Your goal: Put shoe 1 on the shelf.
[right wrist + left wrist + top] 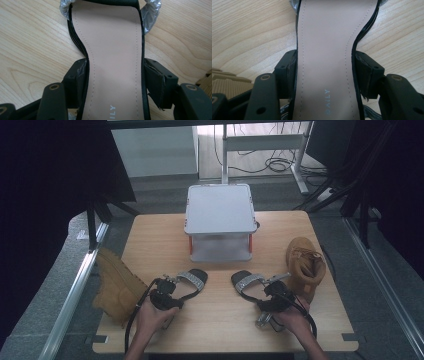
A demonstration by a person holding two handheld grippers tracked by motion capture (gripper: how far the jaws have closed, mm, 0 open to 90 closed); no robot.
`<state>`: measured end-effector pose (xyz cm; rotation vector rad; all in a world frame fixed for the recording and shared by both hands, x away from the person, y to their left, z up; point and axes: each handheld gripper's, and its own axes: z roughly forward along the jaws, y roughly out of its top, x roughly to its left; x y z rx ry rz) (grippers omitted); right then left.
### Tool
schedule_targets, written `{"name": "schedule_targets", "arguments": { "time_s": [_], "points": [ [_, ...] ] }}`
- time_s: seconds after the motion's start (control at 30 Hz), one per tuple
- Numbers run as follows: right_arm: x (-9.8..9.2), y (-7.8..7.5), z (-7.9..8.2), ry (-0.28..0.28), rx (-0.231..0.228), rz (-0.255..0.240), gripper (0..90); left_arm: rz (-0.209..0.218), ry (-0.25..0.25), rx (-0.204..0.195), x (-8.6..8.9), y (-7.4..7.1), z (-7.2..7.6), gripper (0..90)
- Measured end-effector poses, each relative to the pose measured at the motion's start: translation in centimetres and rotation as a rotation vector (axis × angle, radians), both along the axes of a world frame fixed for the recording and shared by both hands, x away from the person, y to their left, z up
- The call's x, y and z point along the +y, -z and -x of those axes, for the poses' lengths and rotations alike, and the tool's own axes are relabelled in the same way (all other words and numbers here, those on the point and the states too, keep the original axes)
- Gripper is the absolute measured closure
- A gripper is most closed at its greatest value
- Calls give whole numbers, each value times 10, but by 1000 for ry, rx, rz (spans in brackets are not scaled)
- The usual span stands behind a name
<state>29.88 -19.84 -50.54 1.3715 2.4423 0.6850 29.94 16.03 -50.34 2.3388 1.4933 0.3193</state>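
Sandals, one in front of the white box [220,210] at each side on the worktop [150,240]: left sandal [187,282] pinched at its waist by the left gripper [167,290] fingers [287,72], right sandal [250,282] likewise by the right gripper [275,292] fingers [77,75].

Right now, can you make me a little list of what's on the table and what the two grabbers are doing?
table: wooden top
left gripper: jaws astride the left sandal, pads at its edges
right gripper: jaws astride the right sandal the same way
sandals: black, tan insoles, silver toe straps
boots: tan, left boot at the table's left edge, right boot near the right edge
rack: white two-level stand at the far middle
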Motion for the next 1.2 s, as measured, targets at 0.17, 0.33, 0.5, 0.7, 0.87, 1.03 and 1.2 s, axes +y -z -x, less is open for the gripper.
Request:
{"name": "schedule_targets", "arguments": {
  "time_s": [0.17,0.33,0.5,0.7,0.87,1.03,1.2],
  "points": [
    [-1,-2,3,-1,-8,-14,396,26,4,-22,1,-4,4,417],
    [-2,-4,7,10,-11,-58,399,88,26,-48,-1,-11,11,420],
    [-1,-12,10,13,-36,-87,401,134,45,-82,-5,-22,14,421],
    [1,-19,8,27,-50,-114,403,162,43,-101,-6,-33,11,420],
    [3,-10,2,30,-15,-106,406,152,52,-78,-8,-29,8,421],
    [4,-3,-3,25,23,-91,410,143,50,-69,-8,-25,6,420],
    [11,-7,-7,-6,65,-11,368,140,54,-62,-9,-24,5,420]
  ]
}}
